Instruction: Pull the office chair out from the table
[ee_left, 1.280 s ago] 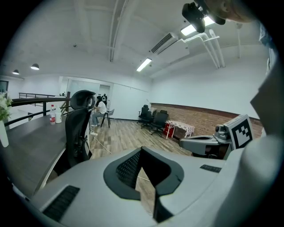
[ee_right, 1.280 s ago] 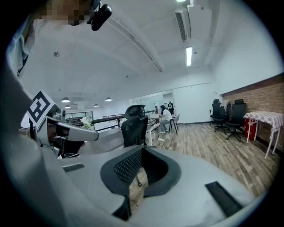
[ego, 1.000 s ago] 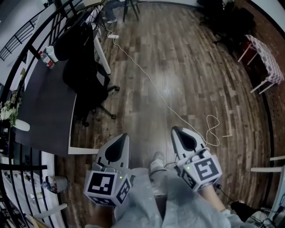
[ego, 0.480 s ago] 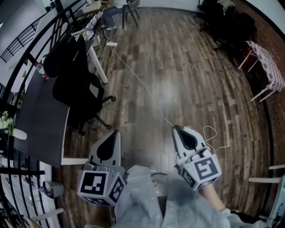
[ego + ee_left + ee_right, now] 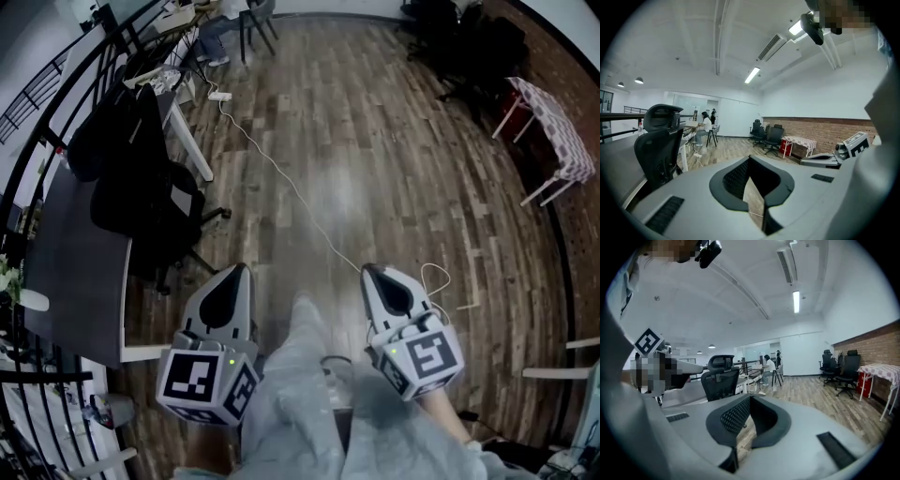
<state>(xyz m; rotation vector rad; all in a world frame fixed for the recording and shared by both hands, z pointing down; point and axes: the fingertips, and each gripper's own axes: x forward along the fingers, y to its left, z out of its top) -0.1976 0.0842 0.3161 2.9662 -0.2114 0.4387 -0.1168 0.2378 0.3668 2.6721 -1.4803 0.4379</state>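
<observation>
The black mesh office chair (image 5: 141, 202) stands tucked against the dark table (image 5: 70, 272) at the left of the head view, ahead and to the left of both grippers. My left gripper (image 5: 241, 270) is shut and empty, a good step short of the chair's wheeled base. My right gripper (image 5: 369, 272) is also shut and empty, over bare wooden floor. In the left gripper view the chair (image 5: 658, 145) rises at the left, beyond the shut left gripper (image 5: 751, 160). In the right gripper view the chair (image 5: 719, 380) shows past the shut right gripper (image 5: 749, 399).
A white cable (image 5: 281, 178) runs across the floor from a power strip (image 5: 218, 96) to a loop by my right gripper. A white-legged desk (image 5: 183, 141) stands beyond the chair. A checked folding table (image 5: 553, 131) and dark chairs (image 5: 459, 47) line the right wall. A person (image 5: 705, 126) sits far off.
The chair and table have slid to the left in the head view as I walked along. Both grippers stayed shut and kept side by side.
</observation>
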